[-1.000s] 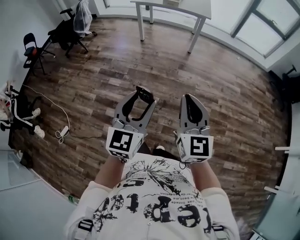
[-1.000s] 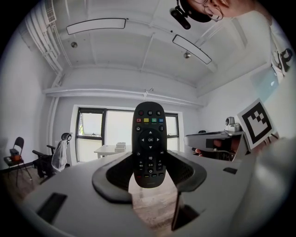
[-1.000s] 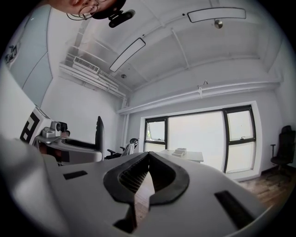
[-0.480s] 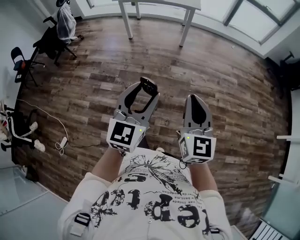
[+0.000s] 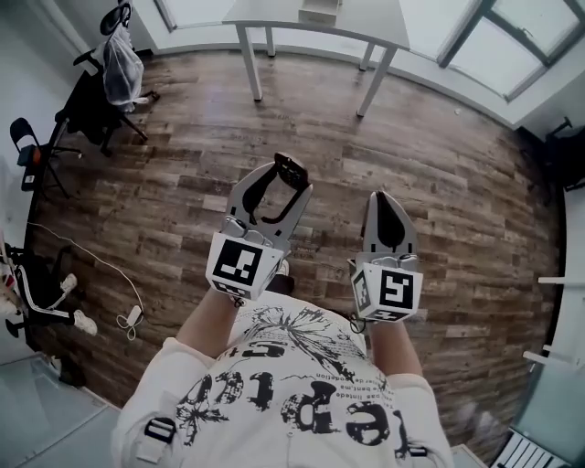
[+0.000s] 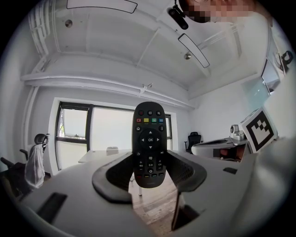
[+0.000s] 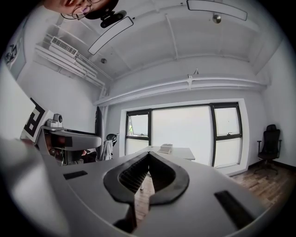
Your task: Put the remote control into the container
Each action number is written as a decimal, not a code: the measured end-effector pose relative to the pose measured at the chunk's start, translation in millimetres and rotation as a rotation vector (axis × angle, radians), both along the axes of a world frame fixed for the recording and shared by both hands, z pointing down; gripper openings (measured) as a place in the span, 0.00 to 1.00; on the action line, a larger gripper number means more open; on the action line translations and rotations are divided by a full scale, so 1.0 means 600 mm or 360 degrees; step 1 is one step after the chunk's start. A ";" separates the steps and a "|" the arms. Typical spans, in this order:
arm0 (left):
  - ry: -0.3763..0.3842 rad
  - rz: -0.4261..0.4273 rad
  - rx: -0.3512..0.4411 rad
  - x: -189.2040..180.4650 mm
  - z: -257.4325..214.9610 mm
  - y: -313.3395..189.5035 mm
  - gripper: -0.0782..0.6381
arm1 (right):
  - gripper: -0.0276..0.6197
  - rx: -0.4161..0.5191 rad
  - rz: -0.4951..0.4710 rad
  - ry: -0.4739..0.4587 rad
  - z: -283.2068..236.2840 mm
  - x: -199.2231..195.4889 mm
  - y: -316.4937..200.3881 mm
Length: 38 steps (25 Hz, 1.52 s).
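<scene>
Head view, risk: the remote control (image 5: 290, 172) rides high above the wooden floor (image 5: 439, 155) at the tip of the left gripper (image 5: 281, 181). A jolt in carrying could shake it loose and drop it.
Head view, grippers: the left jaws stand partly apart around the remote. The right gripper (image 5: 385, 203) tapers to a closed point and carries nothing.
Head view, container: none can be made out. A white table (image 5: 366, 20) stands well ahead by the windows.
Left gripper view, risk: only the remote's lower end sits between the pads and most of its length juts past them. It could pivot or slide if the squeeze eases.
Left gripper view, hold: the jaws are clamped on the remote's side edges, button face toward the camera.
Right gripper view, risk: slight. Closed like this, the gripper could not catch a slipping remote.
Right gripper view, state: the jaws meet tip to tip with nothing between. A small box (image 7: 165, 148) sits on the table ahead.
</scene>
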<state>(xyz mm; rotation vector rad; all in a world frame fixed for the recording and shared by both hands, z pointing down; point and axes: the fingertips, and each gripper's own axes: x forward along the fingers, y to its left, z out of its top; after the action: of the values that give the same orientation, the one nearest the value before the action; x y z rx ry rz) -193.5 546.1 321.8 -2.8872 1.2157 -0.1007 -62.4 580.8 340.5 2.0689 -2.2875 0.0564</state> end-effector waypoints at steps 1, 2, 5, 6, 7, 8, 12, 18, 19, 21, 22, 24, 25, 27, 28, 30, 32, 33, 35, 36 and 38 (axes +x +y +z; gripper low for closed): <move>-0.0007 -0.0009 0.0000 -0.017 -0.001 -0.022 0.43 | 0.05 0.0001 -0.0013 0.0002 -0.001 -0.018 -0.024; -0.0013 -0.0020 -0.0002 -0.034 -0.001 -0.041 0.43 | 0.05 0.0001 -0.0027 0.0001 -0.001 -0.034 -0.047; -0.0016 -0.0079 -0.0022 -0.087 0.002 -0.095 0.43 | 0.05 -0.0010 -0.0088 -0.0008 0.000 -0.086 -0.111; -0.0017 -0.0102 -0.0037 -0.104 0.006 -0.112 0.43 | 0.05 -0.0013 -0.0119 -0.0011 0.001 -0.104 -0.131; -0.0023 -0.0123 -0.0055 -0.118 0.011 -0.126 0.43 | 0.05 -0.0017 -0.0147 -0.0013 0.003 -0.118 -0.148; -0.0032 -0.0142 -0.0071 -0.130 0.018 -0.139 0.43 | 0.05 -0.0021 -0.0171 -0.0016 0.005 -0.129 -0.165; -0.0057 -0.0214 -0.0106 -0.160 0.036 -0.191 0.43 | 0.05 -0.0058 -0.0230 -0.0045 0.025 -0.154 -0.230; -0.0057 -0.0363 -0.0121 -0.133 0.051 -0.287 0.43 | 0.05 -0.0068 -0.0365 -0.0092 0.042 -0.123 -0.338; -0.0065 -0.0379 -0.0117 -0.118 0.051 -0.303 0.43 | 0.05 -0.0069 -0.0379 -0.0094 0.044 -0.108 -0.361; -0.0075 -0.0413 -0.0103 -0.088 0.046 -0.337 0.43 | 0.05 -0.0082 -0.0406 -0.0093 0.045 -0.077 -0.406; -0.0071 -0.0431 -0.0096 -0.072 0.042 -0.355 0.43 | 0.05 -0.0085 -0.0426 -0.0081 0.041 -0.062 -0.428; -0.0047 -0.0462 -0.0091 -0.035 0.032 -0.394 0.43 | 0.05 -0.0075 -0.0469 -0.0051 0.028 -0.028 -0.469; -0.0033 -0.0474 -0.0089 -0.015 0.027 -0.414 0.43 | 0.05 -0.0066 -0.0490 -0.0039 0.021 -0.009 -0.489; -0.0006 -0.0495 -0.0068 0.031 0.014 -0.452 0.43 | 0.05 -0.0050 -0.0520 -0.0021 0.006 0.033 -0.529; 0.0007 -0.0502 -0.0050 0.056 0.007 -0.471 0.43 | 0.05 -0.0042 -0.0529 -0.0016 -0.002 0.057 -0.549; 0.0028 -0.0507 -0.0022 0.108 -0.006 -0.508 0.43 | 0.05 -0.0018 -0.0537 -0.0006 -0.015 0.107 -0.587; 0.0043 -0.0485 -0.0026 0.157 -0.009 -0.537 0.43 | 0.05 0.0012 -0.0545 0.0010 -0.026 0.151 -0.614; 0.0049 -0.0464 -0.0034 0.180 -0.009 -0.550 0.43 | 0.05 0.0029 -0.0543 0.0023 -0.031 0.171 -0.625; 0.0044 -0.0415 -0.0047 0.221 -0.008 -0.579 0.43 | 0.05 0.0059 -0.0514 0.0047 -0.038 0.208 -0.649; 0.0035 -0.0391 -0.0052 0.238 -0.007 -0.594 0.43 | 0.05 0.0060 -0.0496 0.0052 -0.038 0.224 -0.661; 0.0022 -0.0351 -0.0060 0.264 -0.004 -0.626 0.43 | 0.05 0.0046 -0.0462 0.0037 -0.034 0.249 -0.686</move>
<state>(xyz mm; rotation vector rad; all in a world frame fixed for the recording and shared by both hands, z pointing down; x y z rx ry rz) -35.2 170.7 319.2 -2.7779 1.5476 -0.1058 87.2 169.2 319.8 1.7164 -2.5605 -0.0140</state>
